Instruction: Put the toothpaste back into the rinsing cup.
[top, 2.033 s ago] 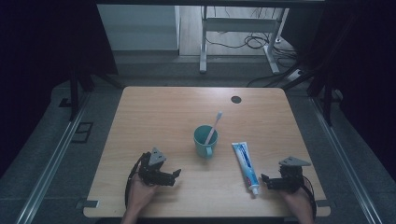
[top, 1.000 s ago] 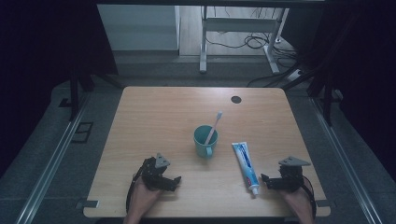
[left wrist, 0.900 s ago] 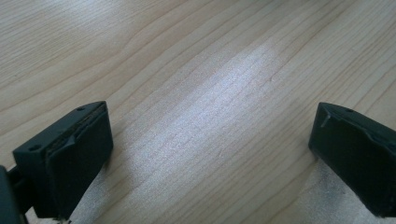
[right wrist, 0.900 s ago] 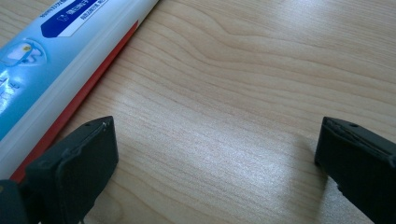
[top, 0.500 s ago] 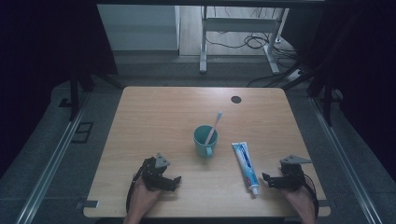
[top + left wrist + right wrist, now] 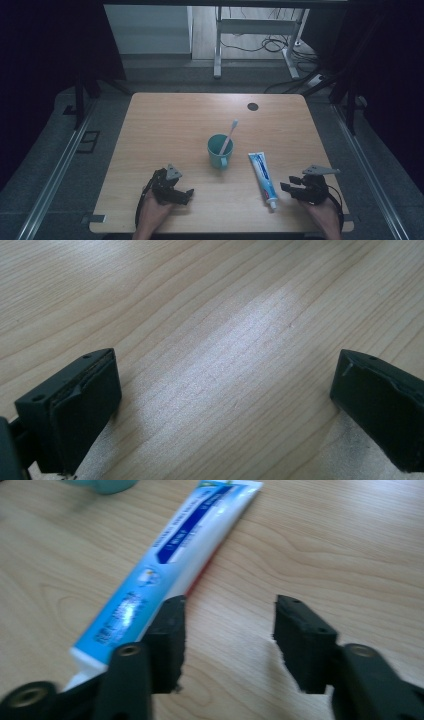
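Note:
A teal mug [image 6: 218,150] stands mid-table with a white toothbrush [image 6: 228,134] leaning in it. To its right lies a blue and white toothpaste tube [image 6: 263,177], cap toward the front edge. My right gripper [image 6: 286,184] rests open just right of the tube, jaws pointing left at it. In the right gripper view the tube [image 6: 170,555] lies beside and past the left jaw, with bare wood between the jaws [image 6: 227,630]. My left gripper [image 6: 187,194] sits open at the front left of the table. Its jaws [image 6: 225,395] spread wide over bare wood.
The light wooden table [image 6: 165,120] has a round dark cable hole [image 6: 252,106] at the back right. Beyond it are a grey floor, metal desk legs [image 6: 217,47] and cables. Rails run along both sides of the table.
The left gripper has shifted slightly toward the front edge and turned a little. The right gripper has barely moved. Mug, toothbrush and tube lie as before.

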`<state>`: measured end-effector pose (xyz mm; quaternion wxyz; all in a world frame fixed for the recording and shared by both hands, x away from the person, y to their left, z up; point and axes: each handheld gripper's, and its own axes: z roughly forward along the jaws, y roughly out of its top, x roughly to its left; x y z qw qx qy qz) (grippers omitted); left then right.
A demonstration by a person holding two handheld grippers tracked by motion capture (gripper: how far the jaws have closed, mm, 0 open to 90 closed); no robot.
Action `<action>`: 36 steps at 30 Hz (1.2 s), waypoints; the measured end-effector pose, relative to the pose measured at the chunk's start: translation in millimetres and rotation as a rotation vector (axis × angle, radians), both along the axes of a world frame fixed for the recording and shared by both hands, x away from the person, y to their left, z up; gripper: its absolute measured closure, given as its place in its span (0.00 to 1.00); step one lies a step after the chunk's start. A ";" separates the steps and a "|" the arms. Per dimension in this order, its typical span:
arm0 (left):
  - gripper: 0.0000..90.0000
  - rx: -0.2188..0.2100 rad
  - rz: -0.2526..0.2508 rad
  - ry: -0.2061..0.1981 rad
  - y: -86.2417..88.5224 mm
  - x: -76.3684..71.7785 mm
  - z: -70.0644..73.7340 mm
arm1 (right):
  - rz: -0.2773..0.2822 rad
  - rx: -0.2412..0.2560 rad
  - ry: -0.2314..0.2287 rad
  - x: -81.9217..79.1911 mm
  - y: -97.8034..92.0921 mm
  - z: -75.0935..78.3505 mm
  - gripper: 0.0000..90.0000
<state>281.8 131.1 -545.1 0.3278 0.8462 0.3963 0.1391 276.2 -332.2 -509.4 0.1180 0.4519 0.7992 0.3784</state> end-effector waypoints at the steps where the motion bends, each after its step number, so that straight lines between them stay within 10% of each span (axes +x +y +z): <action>1: 0.00 -0.001 0.000 0.001 0.0 0.0 0.0 | 0.013 -0.007 -0.001 -0.4 2.4 1.0 0.62; 13: 0.00 -0.001 0.002 0.000 -0.2 -0.1 0.0 | 0.108 -0.016 0.006 -0.6 29.6 16.2 0.98; 36: 0.00 0.000 0.008 0.001 -0.8 0.1 0.1 | 0.221 -0.039 0.095 2.4 74.1 4.1 0.98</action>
